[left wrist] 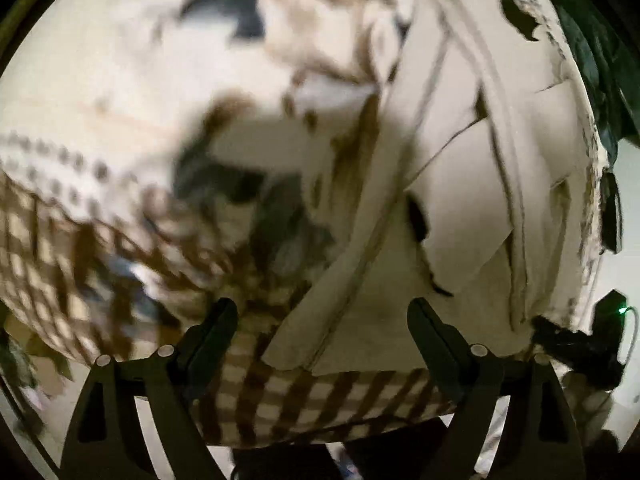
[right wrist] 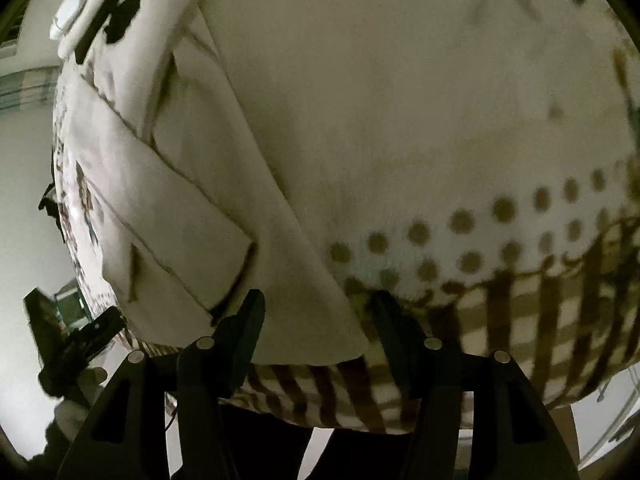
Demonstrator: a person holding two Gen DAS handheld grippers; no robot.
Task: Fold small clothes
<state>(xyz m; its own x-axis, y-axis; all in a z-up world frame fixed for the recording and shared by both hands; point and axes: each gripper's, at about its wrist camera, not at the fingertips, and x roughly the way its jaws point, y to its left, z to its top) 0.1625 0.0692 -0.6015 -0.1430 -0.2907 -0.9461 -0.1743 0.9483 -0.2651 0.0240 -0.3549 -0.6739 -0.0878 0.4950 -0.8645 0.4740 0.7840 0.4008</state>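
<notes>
Left wrist view: left gripper [left wrist: 322, 320], jaws spread, hovers over the near corner of a cream garment [left wrist: 452, 200] lying on a brown-checked, dotted cloth [left wrist: 320, 404] covering the table.

Right wrist view: right gripper [right wrist: 318, 312], jaws spread, straddles the cream garment [right wrist: 180, 216] hem at the cloth [right wrist: 520, 320] edge.
</notes>
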